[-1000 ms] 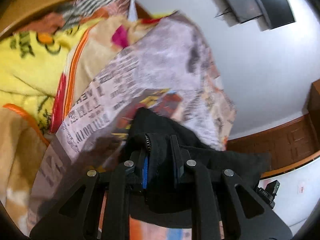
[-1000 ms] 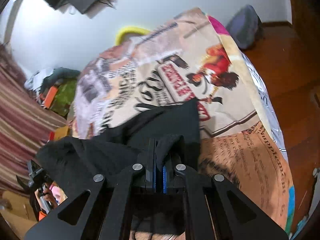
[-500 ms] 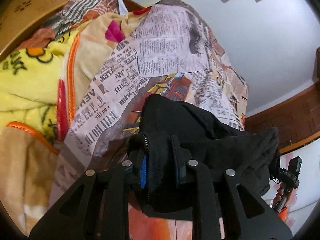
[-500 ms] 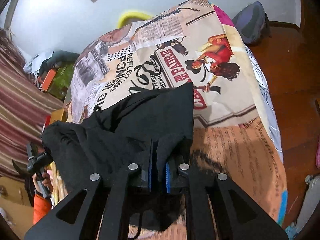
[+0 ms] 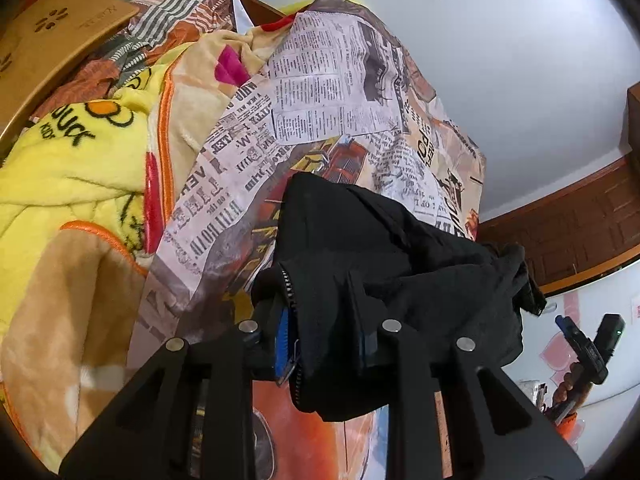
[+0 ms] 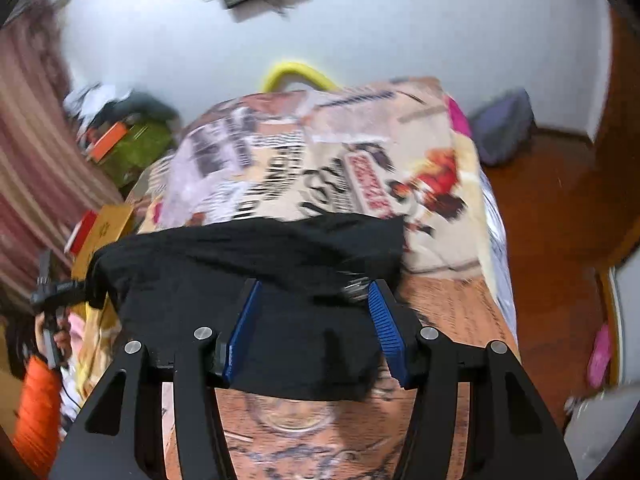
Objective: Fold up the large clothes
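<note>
1. Your left gripper [image 5: 324,320] is pinching a bunched zipper edge of the black fabric garment [image 5: 384,248]. Its jaws are opening a bit, and the cloth hides most of the far pad.
2. Your right gripper [image 6: 316,320] has its blue ribbed pads [image 6: 384,320] spread apart and opening, with cloth lying loose between them.
3. The garment sits on the newspaper-print bedspread [image 5: 320,92].
4. The right view is pretty smeared, so fine detail's a blur.

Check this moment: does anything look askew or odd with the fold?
The black garment lies bunched and uneven across the newspaper-print bedspread. The right claw is opening, its pads clear of the cloth, while the left claw still grips a zippered edge.
</note>
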Demonstrator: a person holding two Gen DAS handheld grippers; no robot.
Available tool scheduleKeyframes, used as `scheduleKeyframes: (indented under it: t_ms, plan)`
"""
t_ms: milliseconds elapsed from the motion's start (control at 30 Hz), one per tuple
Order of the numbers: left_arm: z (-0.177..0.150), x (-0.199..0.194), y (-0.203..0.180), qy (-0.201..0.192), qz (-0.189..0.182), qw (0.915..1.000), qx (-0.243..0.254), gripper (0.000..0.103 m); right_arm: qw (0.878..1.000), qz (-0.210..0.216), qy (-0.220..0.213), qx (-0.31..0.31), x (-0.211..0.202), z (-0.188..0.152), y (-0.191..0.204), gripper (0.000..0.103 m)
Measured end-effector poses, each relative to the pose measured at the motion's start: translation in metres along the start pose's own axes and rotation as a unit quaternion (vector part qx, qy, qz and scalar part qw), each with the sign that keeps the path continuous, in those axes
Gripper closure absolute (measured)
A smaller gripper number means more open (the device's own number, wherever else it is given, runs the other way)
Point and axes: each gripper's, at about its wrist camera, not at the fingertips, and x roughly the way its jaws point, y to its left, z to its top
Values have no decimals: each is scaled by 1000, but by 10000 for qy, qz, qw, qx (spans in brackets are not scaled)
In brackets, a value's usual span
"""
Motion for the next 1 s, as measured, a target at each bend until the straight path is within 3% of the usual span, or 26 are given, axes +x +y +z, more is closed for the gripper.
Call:
scheduleKeyframes:
  t_ms: [133,333,400,567,633,700,833,1000]
  plan:
    - [-1,-8,5,83,-176,9997,-135,78,9982,74,80,-587,21,-7,57,51]
    - [0,-24,20,204,-638,9972,-332,75,9931,-149,861,-778,108,-19,97,51]
    - [0,-35,26,20,-446,9985,-312,66,9913,-321,1120,-614,135,-23,92,51]
    - [-3,-64,42,-204,-242,9993,-205,64,9937,-354,1040,-219,151,-21,78,51]
    - [-8,-68,39,-233,138,9996,-3,64,9937,-334,1060,-134,151,-17,74,51]
    - [-13,-68,29,-241,452,9983,285,64,9938,-323,1061,-76,150,-14,76,51]
    - [-28,-57,-3,-196,728,9928,934,64,9948,-249,983,106,140,-16,81,51]
    - [-48,-32,-66,-206,931,9781,1850,64,9968,-188,782,2,123,-17,86,51]
